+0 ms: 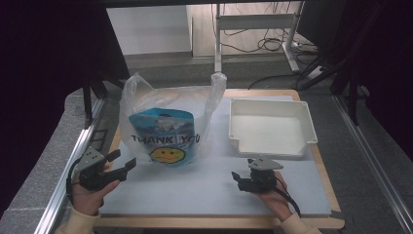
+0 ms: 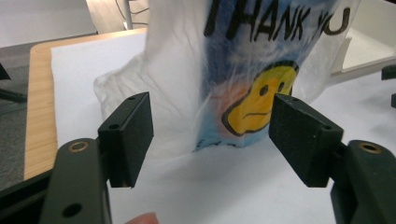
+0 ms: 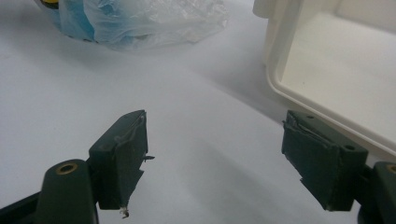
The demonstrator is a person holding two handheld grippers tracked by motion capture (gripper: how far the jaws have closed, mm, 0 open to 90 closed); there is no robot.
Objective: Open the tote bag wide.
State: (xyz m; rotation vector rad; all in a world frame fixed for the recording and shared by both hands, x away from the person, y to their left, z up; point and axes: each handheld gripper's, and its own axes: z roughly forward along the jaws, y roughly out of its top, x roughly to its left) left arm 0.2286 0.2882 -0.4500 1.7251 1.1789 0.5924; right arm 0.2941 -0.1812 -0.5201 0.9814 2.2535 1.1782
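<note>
Left gripper (image 1: 120, 164) aimed at plastic bag (image 1: 165, 126), jaws gaping, nothing gripped, lined up for a grab. Right gripper (image 1: 241, 179) parked beside white tray (image 1: 271, 127), wide open, empty.

High view: soft, low-res, table mat (image 1: 204, 190) evenly lit from above, surroundings near black on both sides, floor behind brighter. White tray (image 1: 271, 126) slightly washed out. Plastic bag (image 2: 243, 70) in the left gripper view is motion-blurred, lettering smeared (the nearer black parts stay fairly sharp). Right gripper view: cool bluish cast, soft shadow beside the tray, bag at the top edge out of focus. No hard glare.
</note>
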